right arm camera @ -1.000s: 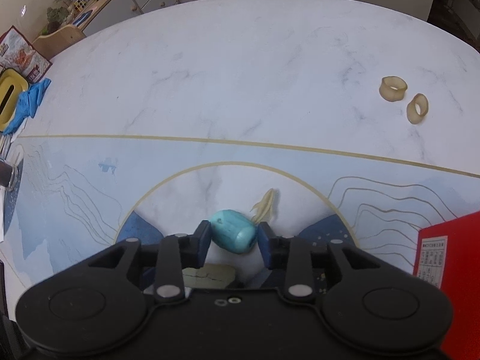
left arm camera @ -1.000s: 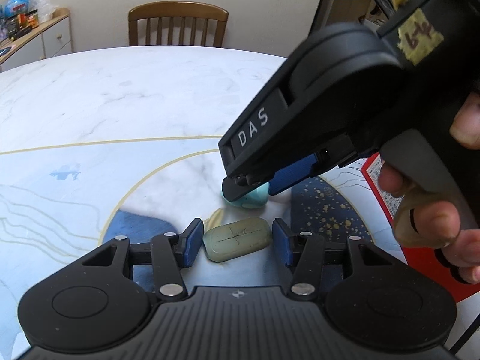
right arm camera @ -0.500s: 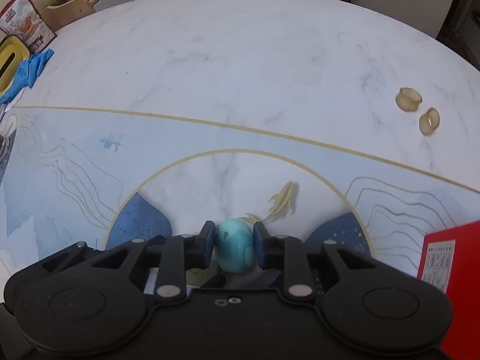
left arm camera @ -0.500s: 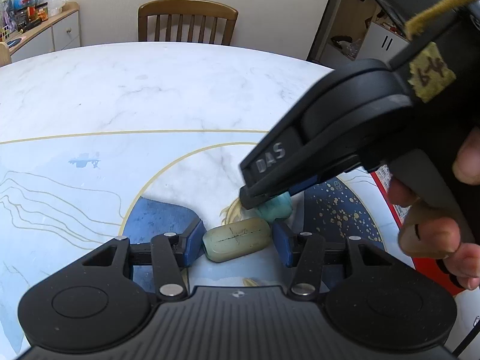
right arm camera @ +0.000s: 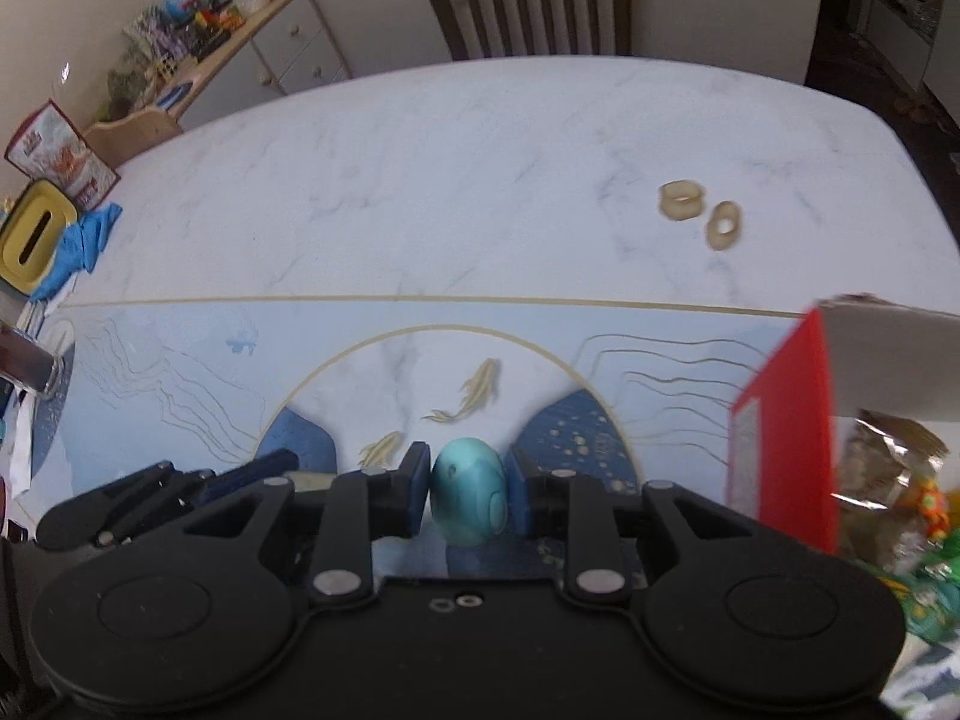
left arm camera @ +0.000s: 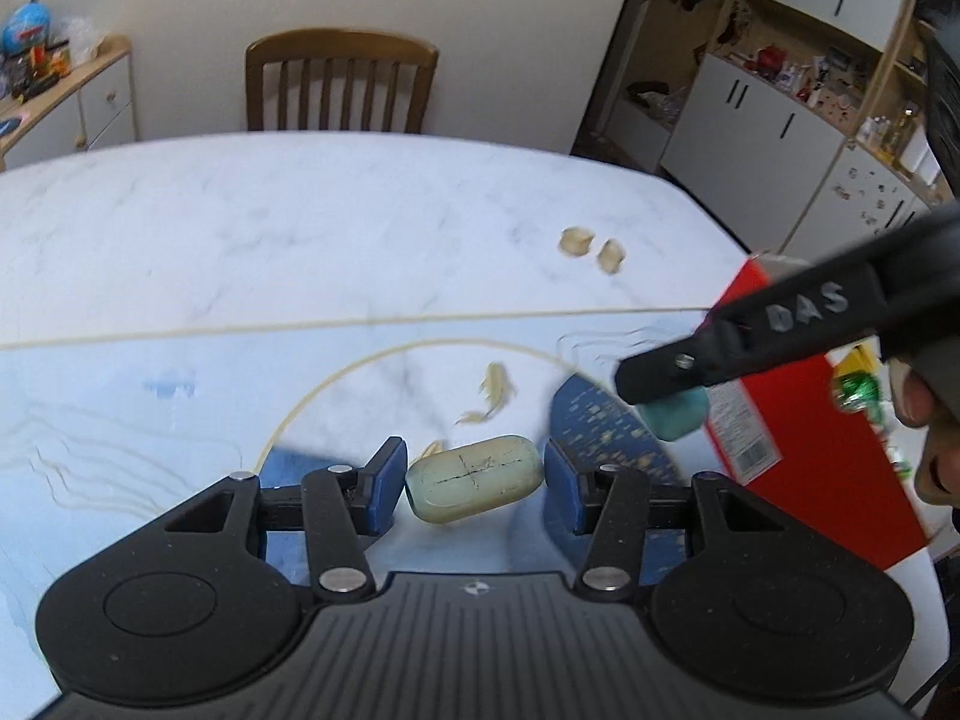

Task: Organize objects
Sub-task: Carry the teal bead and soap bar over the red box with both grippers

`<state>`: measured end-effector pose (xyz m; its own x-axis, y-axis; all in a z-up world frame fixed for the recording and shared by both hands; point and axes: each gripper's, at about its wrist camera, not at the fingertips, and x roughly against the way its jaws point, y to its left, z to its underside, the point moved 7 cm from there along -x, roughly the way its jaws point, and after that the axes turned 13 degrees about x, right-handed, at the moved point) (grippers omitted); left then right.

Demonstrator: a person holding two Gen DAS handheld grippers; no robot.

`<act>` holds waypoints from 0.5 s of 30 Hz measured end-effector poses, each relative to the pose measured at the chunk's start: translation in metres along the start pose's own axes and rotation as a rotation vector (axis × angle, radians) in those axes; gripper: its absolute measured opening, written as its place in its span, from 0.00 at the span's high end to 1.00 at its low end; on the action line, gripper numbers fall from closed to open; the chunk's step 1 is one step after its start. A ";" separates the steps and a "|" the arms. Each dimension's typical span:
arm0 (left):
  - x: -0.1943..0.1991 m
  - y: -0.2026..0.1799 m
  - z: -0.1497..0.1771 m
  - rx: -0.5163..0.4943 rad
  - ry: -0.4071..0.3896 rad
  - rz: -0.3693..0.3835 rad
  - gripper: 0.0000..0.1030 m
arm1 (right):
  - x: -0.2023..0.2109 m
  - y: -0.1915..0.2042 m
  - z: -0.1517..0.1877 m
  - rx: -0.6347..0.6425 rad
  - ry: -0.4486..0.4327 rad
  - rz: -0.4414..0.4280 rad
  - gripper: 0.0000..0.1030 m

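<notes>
A: Pinching a teal egg-shaped piece (right arm camera: 470, 499), the right hand-held gripper (right arm camera: 468, 498) has both blue pads pressed on its sides; piece clear of the worktop (right arm camera: 456, 180), beside the open red box (right arm camera: 786, 432).

B: Left hand-held gripper (left arm camera: 474, 483)?

A: Pale green oblong block (left arm camera: 475, 478) between its pads, ends touching both; gripped, held above the worktop; two beige rings (right arm camera: 702, 213) lie well apart, far side.

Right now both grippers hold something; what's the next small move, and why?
Probably carry the right gripper over the open red box and release there. It grips the teal egg-shaped piece clear of the table, and the box, already holding wrapped items, stands just to its right.
</notes>
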<state>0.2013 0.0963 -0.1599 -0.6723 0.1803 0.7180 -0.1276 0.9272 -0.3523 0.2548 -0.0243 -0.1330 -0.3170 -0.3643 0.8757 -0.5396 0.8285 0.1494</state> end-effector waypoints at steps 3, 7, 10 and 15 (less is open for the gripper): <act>0.014 -0.014 -0.006 -0.005 0.001 0.031 0.52 | 0.028 -0.013 0.006 -0.025 -0.044 0.003 0.74; 0.027 -0.034 -0.016 -0.029 -0.002 0.062 0.52 | 0.057 -0.030 0.016 -0.053 -0.099 0.014 0.74; 0.034 -0.050 -0.021 -0.049 -0.004 0.086 0.52 | 0.075 -0.045 0.024 -0.072 -0.134 0.018 0.74; 0.045 -0.081 -0.026 -0.106 -0.015 0.103 0.52 | 0.102 -0.065 0.040 -0.102 -0.191 0.017 0.74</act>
<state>0.2004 0.0382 -0.0835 -0.6885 0.2721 0.6723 0.0199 0.9337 -0.3575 0.2265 -0.1324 -0.0713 -0.4729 -0.4155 0.7770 -0.4543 0.8706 0.1890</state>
